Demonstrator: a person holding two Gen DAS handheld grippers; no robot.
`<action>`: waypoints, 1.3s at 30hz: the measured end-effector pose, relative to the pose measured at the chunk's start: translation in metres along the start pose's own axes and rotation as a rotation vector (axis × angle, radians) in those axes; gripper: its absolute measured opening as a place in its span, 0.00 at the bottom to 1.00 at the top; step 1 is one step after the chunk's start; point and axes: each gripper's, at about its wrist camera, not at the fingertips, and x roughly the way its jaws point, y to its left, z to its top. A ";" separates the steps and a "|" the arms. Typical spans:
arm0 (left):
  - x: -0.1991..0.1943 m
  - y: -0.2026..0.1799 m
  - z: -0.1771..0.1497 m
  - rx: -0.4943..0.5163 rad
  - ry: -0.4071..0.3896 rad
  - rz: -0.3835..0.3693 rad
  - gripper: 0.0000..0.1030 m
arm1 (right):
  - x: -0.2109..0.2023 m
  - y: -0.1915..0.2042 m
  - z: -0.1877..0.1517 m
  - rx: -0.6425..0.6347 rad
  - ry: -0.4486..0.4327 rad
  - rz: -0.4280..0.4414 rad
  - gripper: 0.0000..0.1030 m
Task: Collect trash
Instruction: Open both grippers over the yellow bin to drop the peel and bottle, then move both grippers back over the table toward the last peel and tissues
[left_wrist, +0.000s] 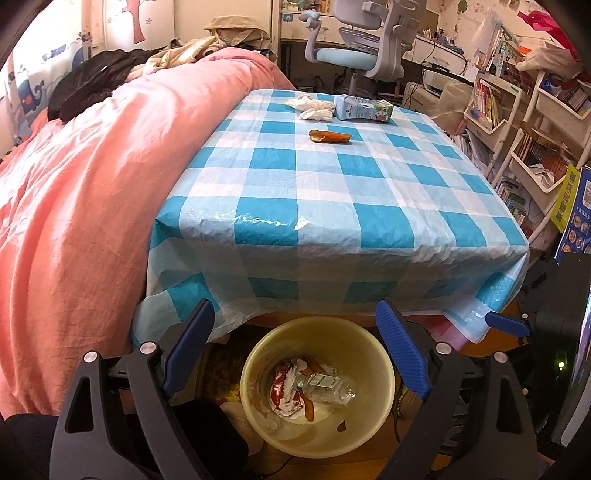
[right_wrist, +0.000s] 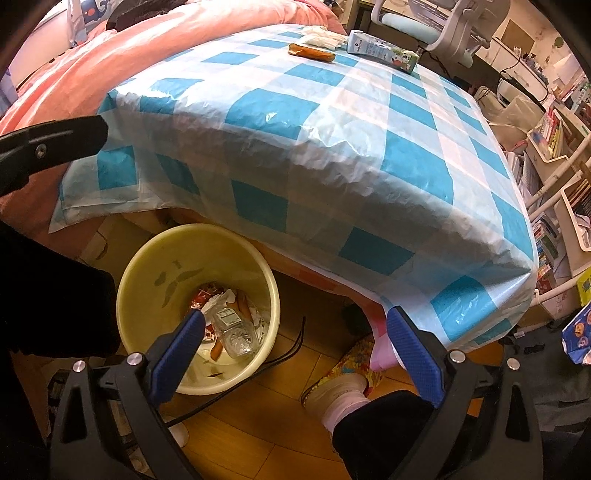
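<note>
A yellow bin (left_wrist: 258, 354) stands on the floor under the table's near edge; it also shows in the right wrist view (right_wrist: 147, 258). It holds a clear plastic bottle (left_wrist: 327, 387), a red wrapper and peels. On the far end of the checked tablecloth (left_wrist: 325, 192) lie an orange peel (left_wrist: 330, 136), crumpled white tissues (left_wrist: 312, 107) and a milk carton (left_wrist: 364, 108). My left gripper (left_wrist: 299, 328) is open and empty above the bin. My right gripper (right_wrist: 295, 325) is open and empty beside the bin, below the table edge.
A pink duvet (left_wrist: 92, 192) lies on the bed left of the table. A desk chair (left_wrist: 365, 40) stands behind the table. Bookshelves (left_wrist: 535, 122) line the right side. A black cable (right_wrist: 284, 354) and my slippered foot (right_wrist: 343, 387) are on the wooden floor.
</note>
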 end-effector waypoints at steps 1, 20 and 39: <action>0.000 0.000 0.000 0.000 0.000 0.000 0.83 | 0.000 0.000 0.000 -0.001 0.000 0.001 0.92; -0.001 -0.003 0.000 0.002 -0.002 -0.005 0.83 | 0.001 0.002 0.000 -0.007 -0.004 0.004 0.92; 0.008 0.003 0.074 0.012 -0.101 -0.004 0.83 | -0.022 -0.017 0.047 -0.112 -0.122 0.004 0.92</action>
